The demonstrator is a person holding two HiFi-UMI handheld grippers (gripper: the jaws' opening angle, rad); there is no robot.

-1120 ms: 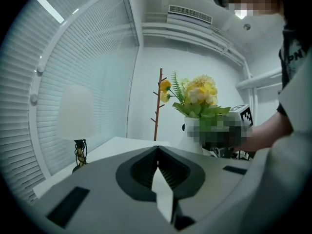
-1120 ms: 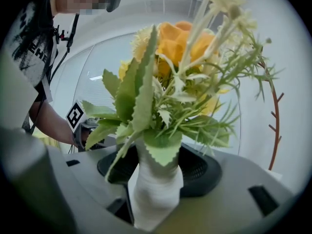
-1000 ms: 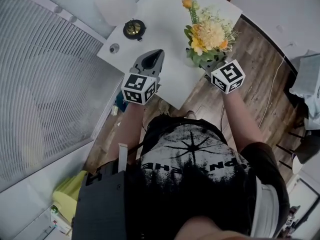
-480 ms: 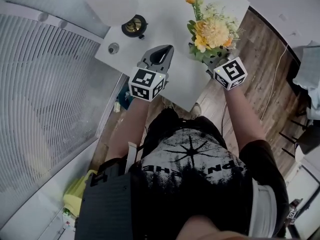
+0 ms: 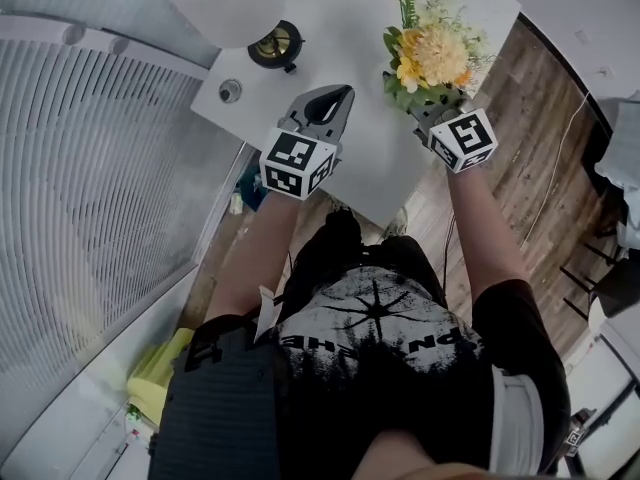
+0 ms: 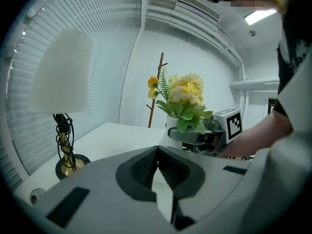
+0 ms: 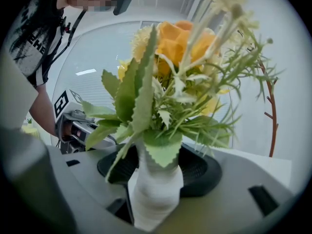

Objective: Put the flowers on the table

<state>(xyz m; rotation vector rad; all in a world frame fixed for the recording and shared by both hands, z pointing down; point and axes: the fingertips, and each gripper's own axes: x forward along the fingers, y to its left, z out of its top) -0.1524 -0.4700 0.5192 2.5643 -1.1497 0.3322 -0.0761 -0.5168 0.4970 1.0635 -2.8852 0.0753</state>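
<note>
From the left gripper (image 5: 335, 98), jaws together over the near edge of the table (image 5: 345, 28), bare top runs open toward 12 o'clock. The lamp (image 5: 274, 44) blocks 10 and a small round knob (image 5: 230, 91) sits at 9 (slatted blinds (image 5: 90, 168) wall off everything beyond it). The flowers (image 5: 437, 53), clamped in the right gripper (image 5: 428, 116), crowd 2 o'clock

The white desk (image 5: 345, 38) bears a lamp (image 5: 274, 44) with a round dark base, a brass stem and a pale shade. A small round metal cap (image 5: 230, 91) lies near the lamp by the desk's edge. Wooden floor (image 5: 520, 138) runs alongside.
</note>
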